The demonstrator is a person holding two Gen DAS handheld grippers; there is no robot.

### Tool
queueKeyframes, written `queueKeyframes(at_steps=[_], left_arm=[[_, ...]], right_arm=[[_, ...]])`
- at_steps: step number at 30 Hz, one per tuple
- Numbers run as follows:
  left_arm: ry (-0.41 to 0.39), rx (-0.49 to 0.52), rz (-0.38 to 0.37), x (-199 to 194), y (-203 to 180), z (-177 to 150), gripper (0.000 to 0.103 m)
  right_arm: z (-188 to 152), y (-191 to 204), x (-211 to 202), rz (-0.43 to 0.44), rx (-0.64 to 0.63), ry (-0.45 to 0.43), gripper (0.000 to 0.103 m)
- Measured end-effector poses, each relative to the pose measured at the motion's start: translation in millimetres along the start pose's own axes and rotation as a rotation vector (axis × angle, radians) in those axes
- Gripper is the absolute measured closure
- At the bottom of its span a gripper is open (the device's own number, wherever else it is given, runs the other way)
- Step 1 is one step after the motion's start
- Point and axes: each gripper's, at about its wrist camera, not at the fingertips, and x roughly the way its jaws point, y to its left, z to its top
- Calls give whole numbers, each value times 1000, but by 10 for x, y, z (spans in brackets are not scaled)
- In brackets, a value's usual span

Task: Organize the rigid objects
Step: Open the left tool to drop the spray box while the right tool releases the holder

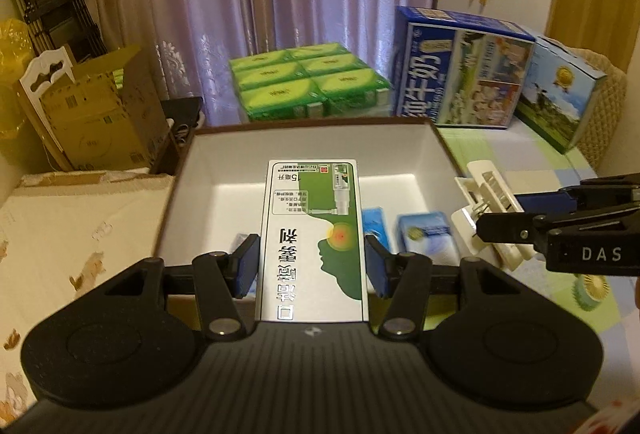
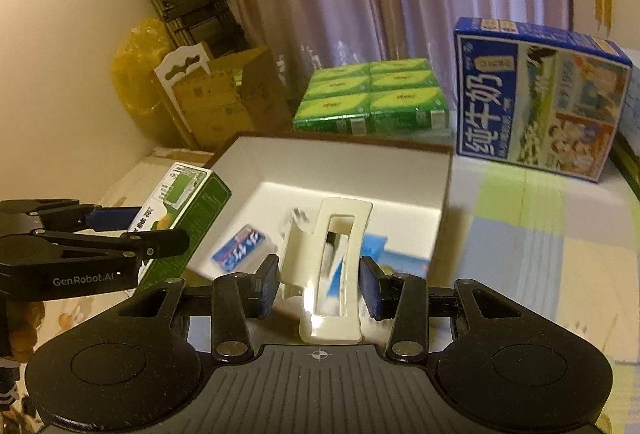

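Right wrist alone shows hair clip (image 2: 332,266) clamped lengthwise

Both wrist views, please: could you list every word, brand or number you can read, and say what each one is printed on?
"DAS": on the right gripper.
"GenRobot.AI": on the left gripper.
"纯牛奶": on the blue milk carton.
"15毫升": on the green and white spray box held upside down.
Too small or blurred: the green packs, the cardboard box, the blue packets in the open box.
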Motion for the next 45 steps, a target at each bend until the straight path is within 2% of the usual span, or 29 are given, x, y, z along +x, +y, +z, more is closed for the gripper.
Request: queueKeyframes(at_steps=[13, 27, 35, 39, 45], left_arm=[[73, 24, 18, 929, 568, 432, 53], [189, 65, 8, 1896, 789, 494, 53], [203, 81, 1, 2146, 823, 522, 53], [188, 65, 0, 2175, 844, 561, 48], [186, 43, -13, 2144, 871, 585, 48]], right_arm=[[395, -113, 839, -92, 42, 39, 63], [487, -373, 1554, -188, 91, 123, 63], [491, -452, 1702, -210, 104, 140, 63], [501, -470, 1731, -219, 108, 141, 63], [521, -496, 1737, -232, 108, 124, 64]])
